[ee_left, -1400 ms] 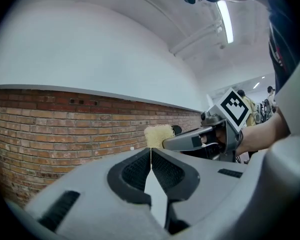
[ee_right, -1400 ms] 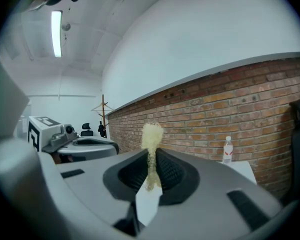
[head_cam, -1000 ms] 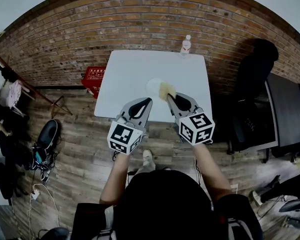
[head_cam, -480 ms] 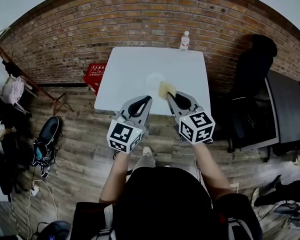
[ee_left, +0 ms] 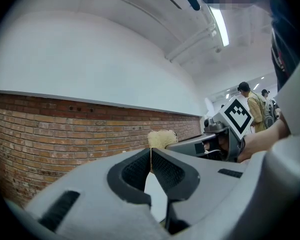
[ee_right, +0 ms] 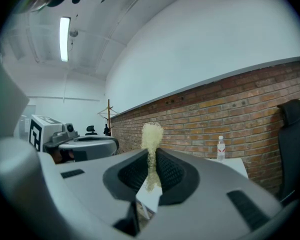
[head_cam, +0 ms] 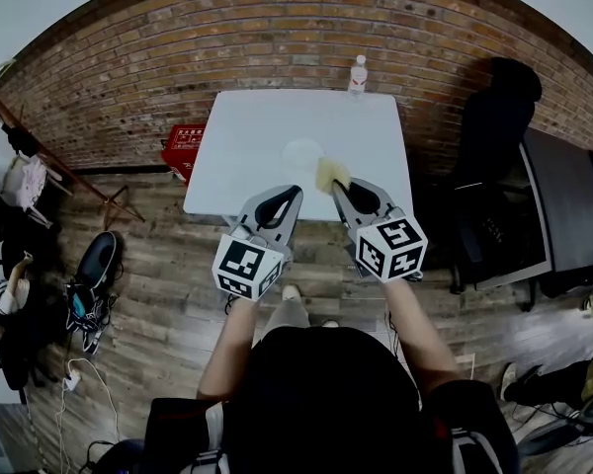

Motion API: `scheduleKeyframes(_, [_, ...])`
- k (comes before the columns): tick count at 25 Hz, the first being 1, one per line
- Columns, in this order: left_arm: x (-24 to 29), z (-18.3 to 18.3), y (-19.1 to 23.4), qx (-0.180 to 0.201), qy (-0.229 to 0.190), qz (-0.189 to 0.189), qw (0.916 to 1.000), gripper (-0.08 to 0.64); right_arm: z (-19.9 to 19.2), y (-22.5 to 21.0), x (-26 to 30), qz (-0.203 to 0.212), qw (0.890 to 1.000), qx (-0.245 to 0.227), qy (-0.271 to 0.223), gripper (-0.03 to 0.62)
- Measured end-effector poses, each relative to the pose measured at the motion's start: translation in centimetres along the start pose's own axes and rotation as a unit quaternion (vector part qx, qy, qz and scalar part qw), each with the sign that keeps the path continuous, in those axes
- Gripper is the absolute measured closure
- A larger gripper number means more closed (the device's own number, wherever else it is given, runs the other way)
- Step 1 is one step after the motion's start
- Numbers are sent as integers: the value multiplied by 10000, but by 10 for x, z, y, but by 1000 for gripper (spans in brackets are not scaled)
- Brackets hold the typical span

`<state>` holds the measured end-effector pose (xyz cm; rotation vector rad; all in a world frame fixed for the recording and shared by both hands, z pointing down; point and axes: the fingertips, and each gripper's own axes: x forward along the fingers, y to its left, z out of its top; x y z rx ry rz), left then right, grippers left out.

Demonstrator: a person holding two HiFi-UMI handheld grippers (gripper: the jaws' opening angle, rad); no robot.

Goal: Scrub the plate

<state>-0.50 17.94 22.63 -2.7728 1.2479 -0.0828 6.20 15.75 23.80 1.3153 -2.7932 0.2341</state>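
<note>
One white desk (head_cam: 247, 136) carries one pale plate (head_cam: 302, 153) and one water bottle (head_cam: 358, 75). There are two grippers and one yellowish sponge (head_cam: 330, 174). The plate lies near the desk's middle, a little toward the near edge. It is faint against the white top, so its rim is hard to make out. The bottle stands at the far edge, right of centre.

The left gripper (ee_left: 150, 151) has its fingers pressed together with nothing between them. The right gripper (ee_right: 151, 154) has its fingers clamped on the sponge, which sticks out past the tips at the plate's near right rim. Whether sponge and plate touch cannot be told. Both grippers hover over the desk's near edge. Open desk top spreads left of the plate and beyond it.
</note>
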Motion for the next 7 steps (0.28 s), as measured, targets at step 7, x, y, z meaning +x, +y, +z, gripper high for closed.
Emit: scheduleKeyframes(7, [3, -2, -1, -23, 26, -61, 10000, 537, -3, -3, -1, -22, 9999, 142, -26, 551])
